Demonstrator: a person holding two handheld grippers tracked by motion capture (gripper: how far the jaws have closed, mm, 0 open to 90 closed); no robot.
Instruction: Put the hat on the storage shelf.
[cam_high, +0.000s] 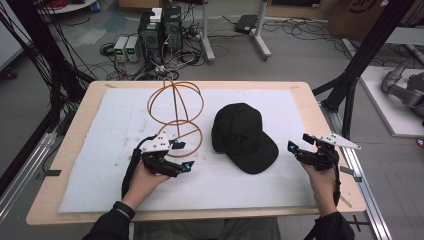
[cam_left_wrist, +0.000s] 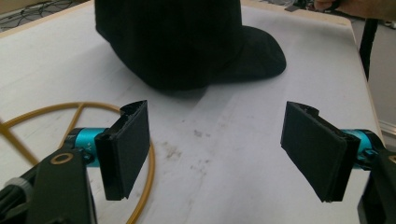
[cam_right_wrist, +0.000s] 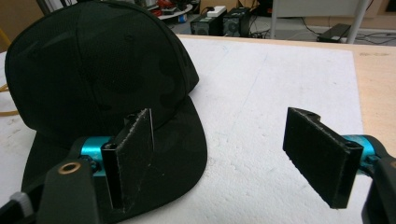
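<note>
Left gripper (cam_high: 182, 155) jaws wide apart, nothing held, low over the white mat (cam_high: 100, 150) at its front-left. It sits over the near edge of the wire stand (cam_high: 175, 117), a tan frame of rings standing on the mat. In the left gripper view one ring curves under the left-hand jaw. Black cap (cam_high: 243, 136) lies mid-mat, just right of the stand, crown toward the far side, brim pointing near-right. Cap is well apart from both grippers. Right gripper (cam_high: 299, 142) jaws also wide apart, empty, near the mat's right edge, aimed at the cap. In the right gripper view the brim lies behind the left-hand jaw.
</note>
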